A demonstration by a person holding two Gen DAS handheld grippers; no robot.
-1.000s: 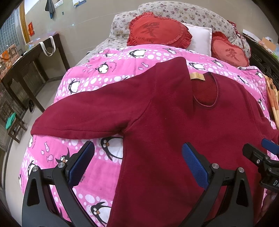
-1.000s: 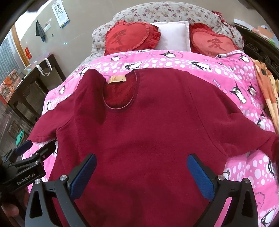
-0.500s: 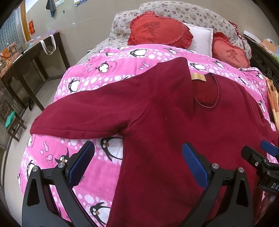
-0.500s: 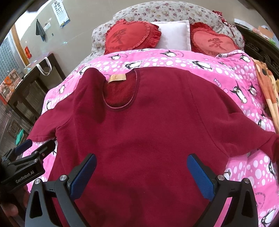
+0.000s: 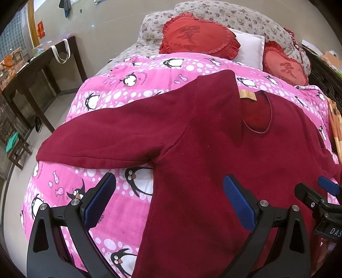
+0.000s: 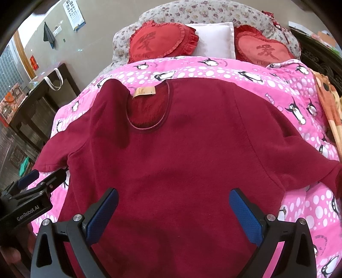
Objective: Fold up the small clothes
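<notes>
Black claws [image 5: 168, 198], blue textured pads [image 6: 245, 211]

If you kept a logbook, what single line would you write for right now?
stage: before first fold | dark red sweater: flat on penguin quilt, sleeves out | left gripper: open, empty | right gripper: open, empty

A dark red sweater [image 6: 181, 154] with a tan neck label [image 6: 144, 92] lies on a pink quilt [image 5: 132, 102] printed with white dots and black-and-white penguins. Upper frame: two red heart cushions [image 6: 159, 41] with darker red characters, a white pillow [image 6: 213, 38], and grey floral bedding [image 6: 213, 11]. Each tool [image 6: 174, 211] is black with blue pads [image 6: 245, 216].
</notes>
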